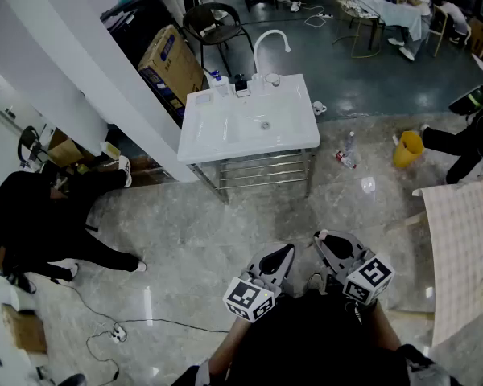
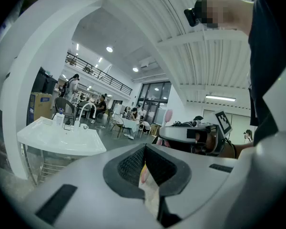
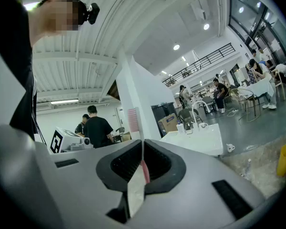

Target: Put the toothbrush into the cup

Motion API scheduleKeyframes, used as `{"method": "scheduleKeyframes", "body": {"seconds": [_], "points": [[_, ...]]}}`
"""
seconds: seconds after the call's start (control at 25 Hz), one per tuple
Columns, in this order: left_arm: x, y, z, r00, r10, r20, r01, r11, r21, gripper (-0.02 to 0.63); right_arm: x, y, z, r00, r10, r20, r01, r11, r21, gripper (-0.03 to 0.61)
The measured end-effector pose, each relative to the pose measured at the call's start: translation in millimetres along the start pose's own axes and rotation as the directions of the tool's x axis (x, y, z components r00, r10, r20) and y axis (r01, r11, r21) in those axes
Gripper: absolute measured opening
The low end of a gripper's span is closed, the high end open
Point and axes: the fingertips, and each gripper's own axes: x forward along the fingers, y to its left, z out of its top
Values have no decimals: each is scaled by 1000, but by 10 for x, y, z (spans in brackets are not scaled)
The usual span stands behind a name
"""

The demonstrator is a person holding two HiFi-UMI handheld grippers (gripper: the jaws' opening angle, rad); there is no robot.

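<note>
Here right gripper (image 3: 142, 149) clamps toothbrush (image 3: 133, 120)

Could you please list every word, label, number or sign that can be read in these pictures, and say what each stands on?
No text is legible in any view.
Cardboard box: blue print, too small to read.
Bottle lying on the floor: label too small to read.
Left gripper and right gripper: black-and-white square marker patterns on their cubes, no letters or numbers.
</note>
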Motion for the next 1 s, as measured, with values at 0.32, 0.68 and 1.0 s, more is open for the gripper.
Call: {"method": "scheduleKeyframes", "body": {"seconds": [0.32, 0.68, 1.0], "points": [[90, -21, 27, 1000, -8, -2, 8, 1000, 12, 11, -36, -76, 21, 1000, -8, 6, 8, 1000, -2, 28], [314, -111, -5, 1000, -7, -28, 7, 1000, 12, 11, -147, -278, 4, 1000, -4, 1, 4, 1000, 19, 28], [578, -203, -50, 997, 50, -51, -50, 999, 17, 11, -345, -600, 79, 999, 29, 18, -30, 999, 42, 26]]}}
